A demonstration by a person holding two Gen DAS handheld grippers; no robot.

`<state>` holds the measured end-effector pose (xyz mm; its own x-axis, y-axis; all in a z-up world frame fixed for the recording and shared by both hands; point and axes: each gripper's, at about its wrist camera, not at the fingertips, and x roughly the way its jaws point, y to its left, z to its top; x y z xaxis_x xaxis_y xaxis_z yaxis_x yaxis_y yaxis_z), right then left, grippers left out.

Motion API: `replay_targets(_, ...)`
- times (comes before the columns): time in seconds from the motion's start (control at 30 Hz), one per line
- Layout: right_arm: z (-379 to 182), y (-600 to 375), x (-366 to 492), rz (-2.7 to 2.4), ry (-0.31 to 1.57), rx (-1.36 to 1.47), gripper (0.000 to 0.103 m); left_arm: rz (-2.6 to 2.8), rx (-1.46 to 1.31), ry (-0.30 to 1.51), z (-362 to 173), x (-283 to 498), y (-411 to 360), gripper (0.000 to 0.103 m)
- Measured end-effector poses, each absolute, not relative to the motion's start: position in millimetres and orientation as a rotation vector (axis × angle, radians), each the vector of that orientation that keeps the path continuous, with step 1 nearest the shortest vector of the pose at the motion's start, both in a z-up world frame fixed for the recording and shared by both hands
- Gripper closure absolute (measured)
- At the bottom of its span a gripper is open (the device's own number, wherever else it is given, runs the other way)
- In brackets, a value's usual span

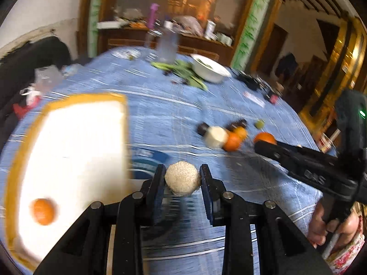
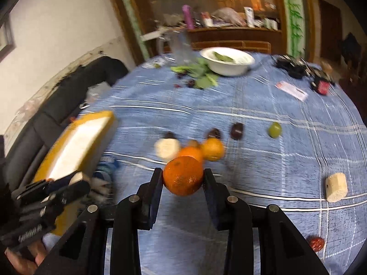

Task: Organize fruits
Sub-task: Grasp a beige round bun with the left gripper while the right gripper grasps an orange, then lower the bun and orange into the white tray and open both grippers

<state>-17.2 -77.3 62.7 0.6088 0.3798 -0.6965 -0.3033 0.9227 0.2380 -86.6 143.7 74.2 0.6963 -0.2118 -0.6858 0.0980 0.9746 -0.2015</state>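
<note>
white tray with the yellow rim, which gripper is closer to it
Left. The left gripper, holding a pale rough ball, sits beside the white tray with the yellow rim; the right gripper is farther off, holding an orange.

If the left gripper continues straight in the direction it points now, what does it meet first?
Probably bare blue checked tablecloth. The left gripper, shut on a pale rough ball, points between the yellow-rimmed white tray and the fruit cluster; depth is unclear.

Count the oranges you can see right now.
4 oranges: one in the white tray, one clamped in the right hand-held gripper, two together on the blue tablecloth beside a pale chunk. Blur may hide others.
</note>
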Motion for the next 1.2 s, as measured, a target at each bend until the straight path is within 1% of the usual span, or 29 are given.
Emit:
replay_targets(0.17, 87.0, -17.2, -34.3, 0.544, 0.804, 0.052, 0.064, -0.014, -0.135, 0.769, 92.3, -80.4, 211.4, 0.074)
replay_targets(0.3, 90.5, 45.5, -37.2, 0.668, 0.830, 0.028, 0.064, 0.094, -0.147, 0.797, 87.5, -66.0, 258.6, 0.074)
replay_targets(0.47, 72.8, 124.3, -35.1, 0.741, 0.884, -0.071, 0.064, 0.153, -0.230, 0.874, 59.4, -51.7, 301.7, 0.074)
replay_targets(0.63, 45.4, 163.6, -24.2, 0.720, 0.941, -0.131, 0.064, 0.140, -0.316, 0.927, 42.3, -53.5, 321.5, 0.073)
replay_targets(0.7, 36.3, 169.4, -18.0, 0.709, 0.968, -0.129, 0.063, 0.137, -0.329, 0.923, 42.3, -55.5, 323.3, 0.064)
replay_targets(0.73, 32.1, 171.6, -16.3, 0.706, 0.981, -0.125, 0.063, 0.135, -0.334, 0.919, 42.7, -57.0, 324.4, 0.054)
replay_targets(0.77, 28.9, 173.0, -14.0, 0.705, 0.993, -0.125, 0.063, 0.128, -0.342, 0.913, 43.3, -57.4, 324.2, 0.052)
replay_targets(0.8, 28.2, 172.7, -14.1, 0.698, 0.989, -0.134, 0.062, 0.120, -0.350, 0.910, 44.0, -59.2, 324.1, 0.051)
replay_targets(0.83, 29.6, 172.0, -15.1, 0.699, 0.980, -0.140, 0.054, 0.124, -0.352, 0.906, 45.4, -61.3, 323.4, 0.049)
replay_targets(0.9, 35.0, 168.4, -16.1, 0.699, 0.957, -0.130, 0.044, 0.117, -0.361, 0.891, 49.7, -64.6, 321.8, 0.047)
replay_targets(1.0, 50.2, 152.0, -22.5, 0.684, 0.916, -0.106, 0.044, 0.097, -0.362, 0.853, 63.1, -76.5, 313.7, 0.044)
replay_targets(1.07, 59.3, 138.3, -26.4, 0.675, 0.899, -0.078, 0.044, 0.088, -0.347, 0.825, 74.0, -84.7, 304.1, 0.040)
replay_targets(1.2, 84.3, 99.5, -39.2, 0.650, 0.854, 0.005, 0.044, 0.045, -0.315, 0.760, 103.5, -107.0, 278.7, 0.038)
